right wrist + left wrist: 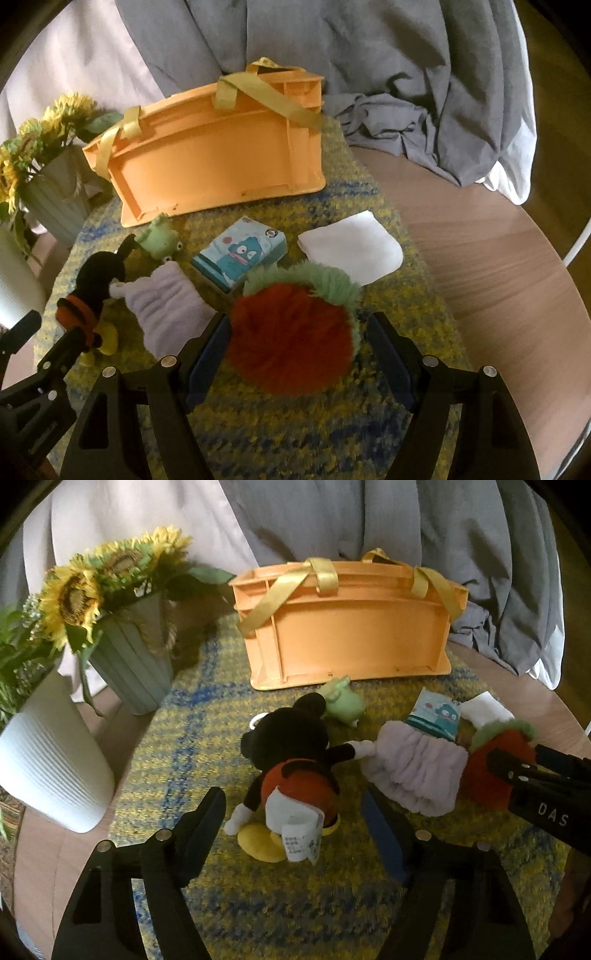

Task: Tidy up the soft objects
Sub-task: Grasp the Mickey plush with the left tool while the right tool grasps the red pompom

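The right hand-held gripper [295, 354] is spread wide about the red fuzzy toy [291, 332], evidently for gripping; the left hand-held gripper [295, 827] is held wide over the mouse plush [291, 764]; the orange basket [218, 162] lies beyond both

This is a home, probably a living room or bedroom. A round wooden counter [498, 258] carries a yellow-blue woven mat [192, 738], artificial sunflowers [74, 594] stand in a ribbed vase [133, 668], and grey and white bedding [388, 55] lies crumpled behind.
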`<state>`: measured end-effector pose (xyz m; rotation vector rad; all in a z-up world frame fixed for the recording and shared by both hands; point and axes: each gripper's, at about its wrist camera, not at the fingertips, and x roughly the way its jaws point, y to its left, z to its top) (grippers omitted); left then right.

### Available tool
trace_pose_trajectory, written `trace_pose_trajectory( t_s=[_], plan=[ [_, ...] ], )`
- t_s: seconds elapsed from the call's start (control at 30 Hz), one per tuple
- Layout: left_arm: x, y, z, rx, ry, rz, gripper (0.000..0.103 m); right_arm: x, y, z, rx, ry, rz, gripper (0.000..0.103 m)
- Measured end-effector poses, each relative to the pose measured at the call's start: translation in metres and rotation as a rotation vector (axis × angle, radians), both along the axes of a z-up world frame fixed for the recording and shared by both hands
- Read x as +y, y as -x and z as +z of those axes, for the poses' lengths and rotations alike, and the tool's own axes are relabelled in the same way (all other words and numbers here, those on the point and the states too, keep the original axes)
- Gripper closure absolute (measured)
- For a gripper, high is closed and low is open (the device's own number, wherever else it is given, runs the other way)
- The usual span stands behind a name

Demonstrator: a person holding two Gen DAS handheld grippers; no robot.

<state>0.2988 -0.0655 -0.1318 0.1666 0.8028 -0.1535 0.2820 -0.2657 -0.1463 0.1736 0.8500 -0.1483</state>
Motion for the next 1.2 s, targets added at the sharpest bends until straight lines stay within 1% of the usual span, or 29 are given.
trace_pose_trajectory(
  t_s=[0.17,0.23,0.33,0.4,0.43,0.5,0.57,0.63,0.73,0.9,1.03,1.2],
  plan=[
    [0.0,-0.014,-0.008,0.049,0.026,0.003,0.037,0.001,-0.01,-0.005,0.021,-0.01,0.021,0.032],
    [-0.001,-0.018,-0.011,0.058,0.025,0.002,0.042,0.001,-0.014,-0.008,0.031,-0.008,0.026,0.036],
    [-0.002,-0.022,-0.015,0.071,0.025,0.005,0.045,0.001,-0.018,-0.01,0.036,-0.009,0.021,0.042],
    [-0.003,-0.025,-0.016,0.069,0.016,0.002,0.047,0.002,-0.021,-0.013,0.042,-0.009,0.028,0.044],
    [-0.003,-0.026,-0.017,0.067,0.01,0.002,0.05,0.002,-0.021,-0.014,0.046,-0.006,0.029,0.045],
    [-0.003,-0.028,-0.018,0.067,0.006,0.004,0.053,0.002,-0.023,-0.016,0.051,-0.004,0.033,0.046],
    [-0.003,-0.029,-0.019,0.067,0.009,0.002,0.054,0.003,-0.024,-0.018,0.053,0.009,0.036,0.048],
    [-0.004,-0.03,-0.019,0.059,0.001,-0.001,0.057,0.003,-0.025,-0.021,0.06,0.01,0.044,0.053],
    [-0.004,-0.03,-0.019,0.056,0.0,0.0,0.06,0.004,-0.025,-0.022,0.057,0.015,0.051,0.056],
    [-0.001,-0.026,-0.017,0.056,0.014,0.002,0.062,0.006,-0.02,-0.017,0.036,0.007,0.058,0.061],
    [0.002,-0.019,-0.012,0.052,0.041,0.004,0.062,0.009,-0.013,-0.009,0.013,0.004,0.068,0.062],
    [0.004,-0.009,-0.002,0.032,0.05,0.007,0.062,0.012,-0.003,0.004,-0.019,-0.001,0.073,0.062]
  ],
)
